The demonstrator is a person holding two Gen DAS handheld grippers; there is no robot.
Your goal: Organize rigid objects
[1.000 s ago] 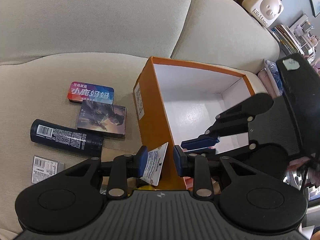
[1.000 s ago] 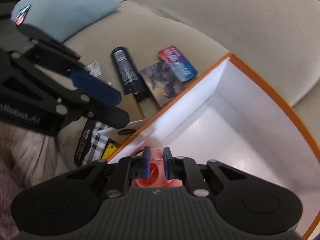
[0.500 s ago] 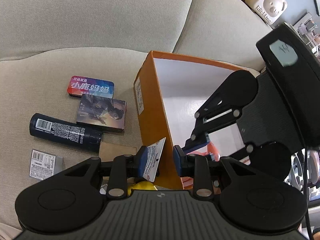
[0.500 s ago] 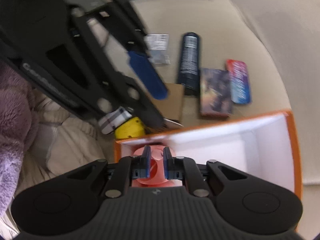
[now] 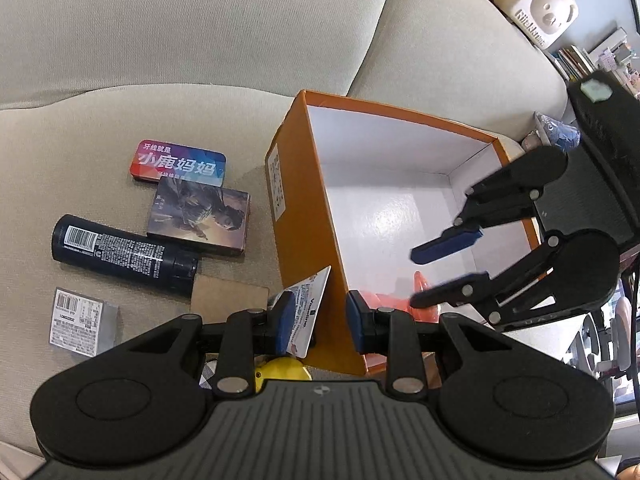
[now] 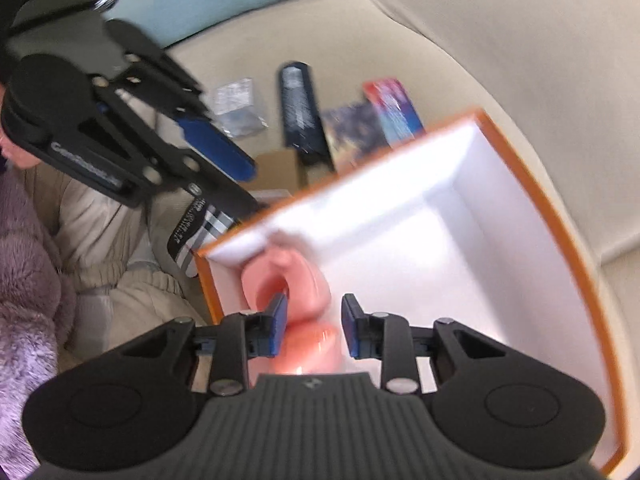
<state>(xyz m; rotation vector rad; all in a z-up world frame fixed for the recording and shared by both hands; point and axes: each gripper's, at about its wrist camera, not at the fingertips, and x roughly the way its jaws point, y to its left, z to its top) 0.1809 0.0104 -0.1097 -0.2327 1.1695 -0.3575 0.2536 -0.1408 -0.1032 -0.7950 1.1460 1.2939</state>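
The right gripper (image 6: 313, 325), jaws wide, hovers over a pink rounded plastic object (image 6: 294, 280) lying in the near corner of the orange cardboard box (image 5: 304, 216). The left gripper (image 5: 320, 318), jaws parted, straddles the box's near wall beside a white card (image 5: 310, 312).

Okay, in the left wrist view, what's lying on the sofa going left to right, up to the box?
grey barcode packet → dark blue bottle → brown card → orange box. The colourful tin and picture box overlap the bottle's span, so they are left out.

Black ribbed left gripper (image 5: 320, 316), blue-padded fingers (image 5: 285, 318), silver screws, matching right gripper (image 6: 314, 322), purple fuzzy sleeve (image 6: 24, 300)
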